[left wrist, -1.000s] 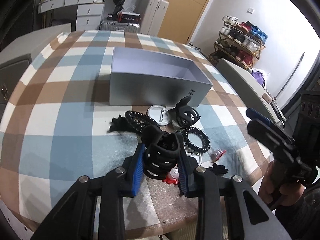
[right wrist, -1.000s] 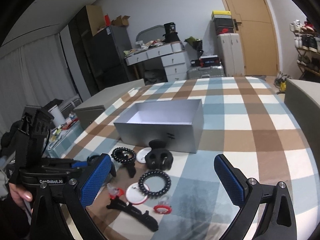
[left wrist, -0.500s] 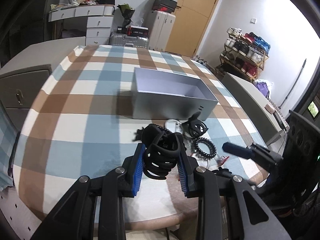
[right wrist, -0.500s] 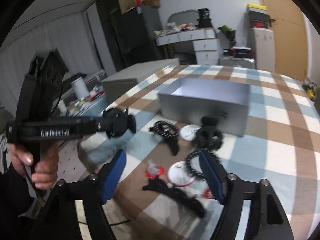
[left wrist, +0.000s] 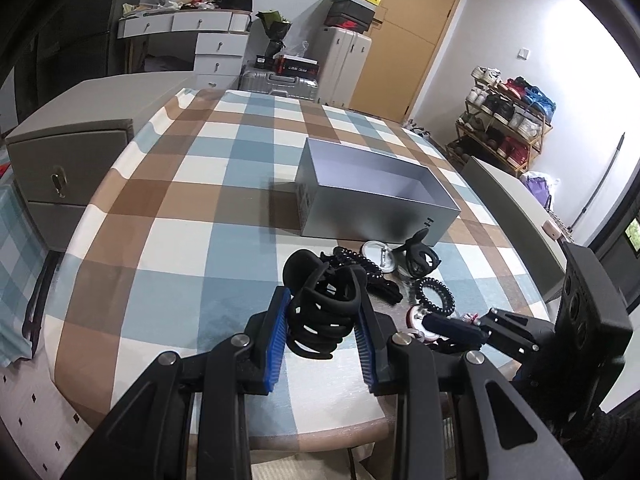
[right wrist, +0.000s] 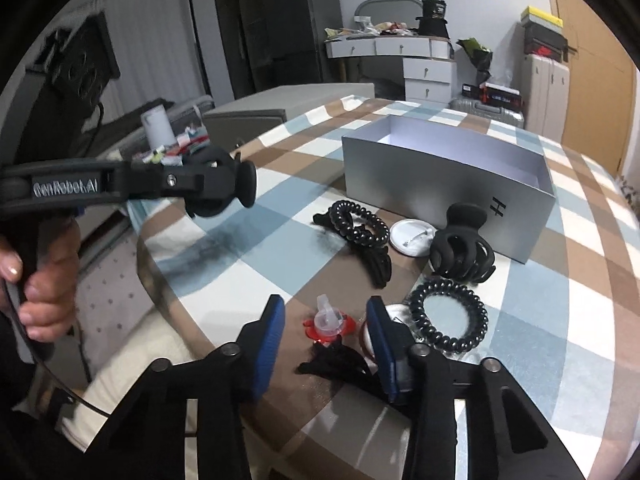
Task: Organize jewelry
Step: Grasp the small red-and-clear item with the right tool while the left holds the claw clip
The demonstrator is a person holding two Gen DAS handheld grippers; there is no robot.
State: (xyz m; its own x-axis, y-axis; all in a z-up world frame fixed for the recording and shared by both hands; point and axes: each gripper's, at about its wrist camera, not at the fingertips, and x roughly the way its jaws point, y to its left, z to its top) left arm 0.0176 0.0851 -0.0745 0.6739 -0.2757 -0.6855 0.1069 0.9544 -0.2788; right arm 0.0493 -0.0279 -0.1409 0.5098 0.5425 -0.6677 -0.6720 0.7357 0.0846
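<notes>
The left tongs [left wrist: 322, 322] grip a black hair claw [left wrist: 320, 312] near the grey box [left wrist: 380, 204]; the right tongs [right wrist: 326, 330] are closing around a red-based clip [right wrist: 329, 322], pads apart from it.

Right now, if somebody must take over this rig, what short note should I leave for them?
Left gripper: shut on a black claw clip, held above the table.
Right gripper: jaws closing around a small red and clear piece near the table edge; pads not touching it yet.
Box: open, nothing seen inside.
Still on the table: second claw clip, two coil hair ties, white badge, other black pieces.
Left to do: drop the clip in the box, then the rest.
</notes>
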